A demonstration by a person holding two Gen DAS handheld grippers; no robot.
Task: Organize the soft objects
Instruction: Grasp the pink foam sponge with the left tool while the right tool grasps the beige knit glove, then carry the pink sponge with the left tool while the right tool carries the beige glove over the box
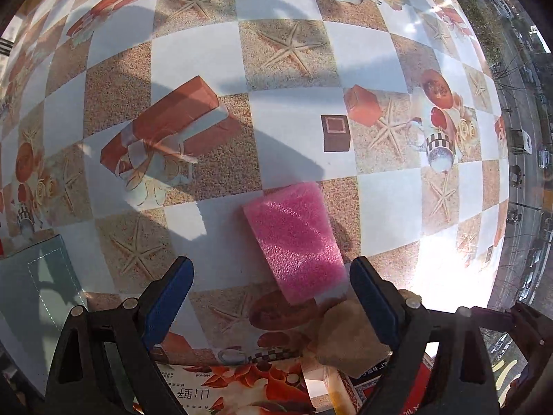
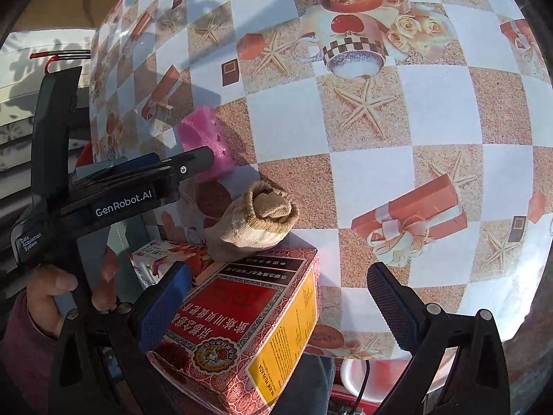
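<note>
Looking down from the left wrist view — the left claw [image 1: 271, 297] stands wide open with nothing between its blue pads, pointing straight down at the worktop [image 1: 287, 62], which wears a checked cloth printed with starfish, gift boxes and cups. Item one: a pink foam sponge [image 1: 293, 238], lying flat on the cloth just ahead of the claw, nearer its right finger and apart from both pads. Item two: a rolled beige sock [image 1: 349, 335], at the lower edge beside the right finger, part hidden by it. Item three: a printed packet with red flowers [image 1: 221, 390] at the bottom. Item four: a pale green pouch with stitched seam [image 1: 38, 276], at the left edge

From the right wrist view — the right claw [image 2: 278, 307] is also spread wide and empty, tilted down over the near edge of the worktop [image 2: 432, 103]. Between and below its fingers sits a red and yellow carton [image 2: 242, 328], untouched by the pads as far as can be seen. The rolled beige sock [image 2: 255, 221] rests on the carton's far end. The pink foam sponge [image 2: 204, 138] lies beyond, with the left claw's black finger across it. A hand [image 2: 52, 287] grips the left tool's handle at lower left
</note>
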